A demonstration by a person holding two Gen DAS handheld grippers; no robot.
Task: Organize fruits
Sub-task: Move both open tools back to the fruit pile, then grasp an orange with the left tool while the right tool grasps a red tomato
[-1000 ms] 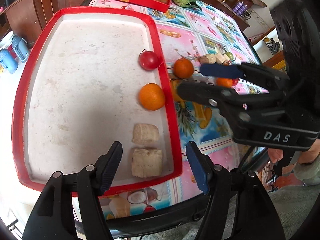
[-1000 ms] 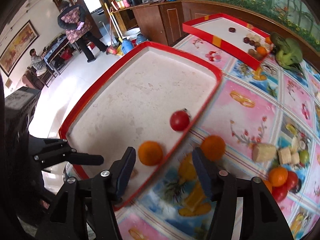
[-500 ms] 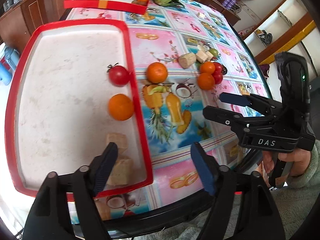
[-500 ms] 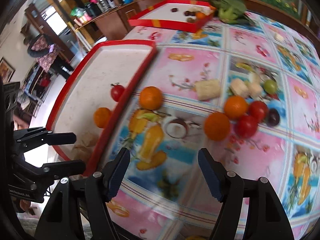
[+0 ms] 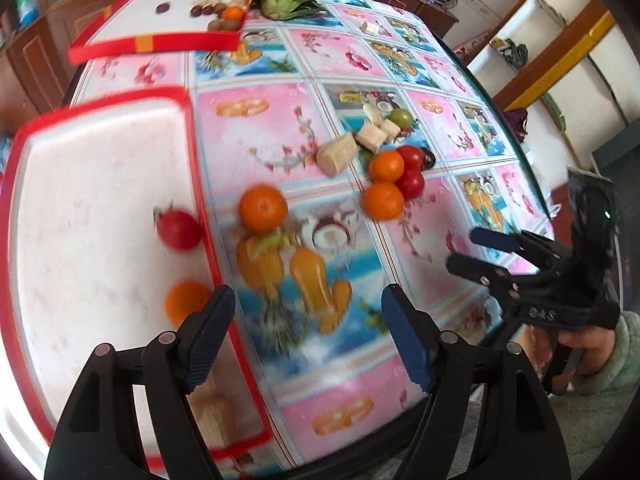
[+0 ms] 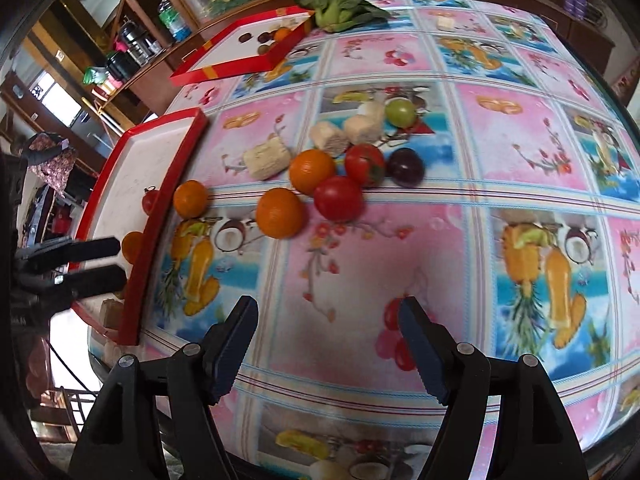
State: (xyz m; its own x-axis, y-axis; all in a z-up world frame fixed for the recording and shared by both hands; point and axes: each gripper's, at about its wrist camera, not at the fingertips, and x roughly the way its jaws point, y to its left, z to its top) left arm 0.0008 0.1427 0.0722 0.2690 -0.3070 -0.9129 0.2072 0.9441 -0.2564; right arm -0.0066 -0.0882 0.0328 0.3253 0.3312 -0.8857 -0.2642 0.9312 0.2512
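Note:
A red-rimmed white tray (image 5: 100, 184) lies at the table's left with a tomato (image 5: 179, 229), an orange (image 5: 184, 308) and pale blocks (image 5: 216, 416) in it. A lone orange (image 5: 263, 208) sits on the cloth just right of the tray's rim. Farther right is a cluster of oranges (image 6: 280, 213), tomatoes (image 6: 338, 199), a dark plum (image 6: 406, 167), a green fruit (image 6: 400, 112) and pale blocks (image 6: 266, 159). My left gripper (image 5: 308, 336) is open and empty above the tray's right rim. My right gripper (image 6: 328, 348) is open and empty near the table's front edge, also seen in the left wrist view (image 5: 472, 248).
A second red tray (image 6: 240, 60) with small fruits stands at the far end, with a leafy green vegetable (image 6: 340, 0) beside it. The cloth is printed with fruit pictures. Wooden cabinets run behind the table.
Both grippers have pulled back and swung right, away from the tray. The right gripper now faces the fruit cluster. Both stay open; no fruit has moved.

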